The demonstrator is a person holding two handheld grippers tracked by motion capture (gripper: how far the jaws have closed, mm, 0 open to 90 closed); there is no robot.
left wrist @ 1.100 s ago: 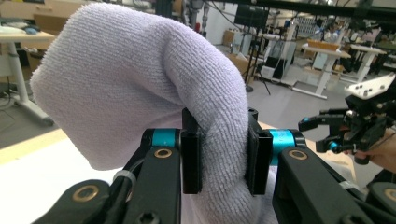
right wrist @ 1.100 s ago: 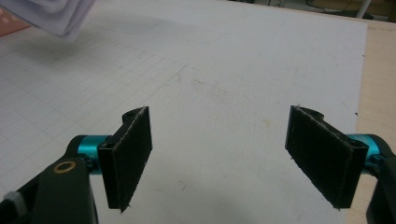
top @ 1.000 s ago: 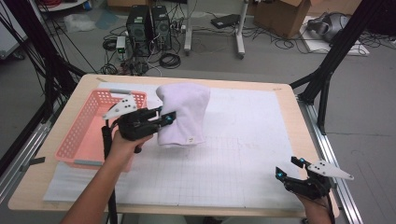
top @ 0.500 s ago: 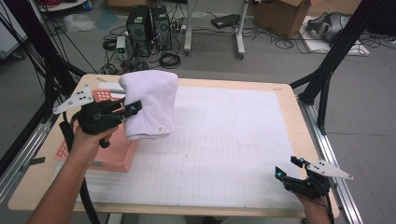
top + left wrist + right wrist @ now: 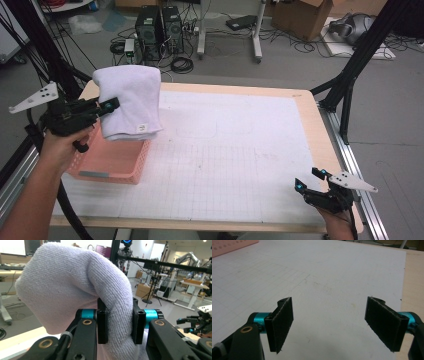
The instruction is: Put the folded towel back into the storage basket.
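High view: the left gripper (image 5: 102,107) is at the left of the frame, clenched on a folded white towel (image 5: 131,102). The towel hangs in the air above the pink basket (image 5: 112,162), which sits at the left edge of the table (image 5: 305,107). The grip is taken on one side of the fold, so the bundle drapes over the jaws and keeps its folded shape while carried. Its position over the basket suggests the towel is to be lowered into it.

Left gripper view: both pads (image 5: 102,326) press into the towel (image 5: 75,287) at centre frame, with the cloth bulging above and to the left of them. The pinch on a thick fold holds all layers together.

Right gripper view: the right gripper (image 5: 329,325) is released, jaws wide apart with nothing between them, over the white grid sheet (image 5: 324,272). In the high view it (image 5: 310,182) rests at the lower right, well apart from the towel, judged to be parked clear of the carry.
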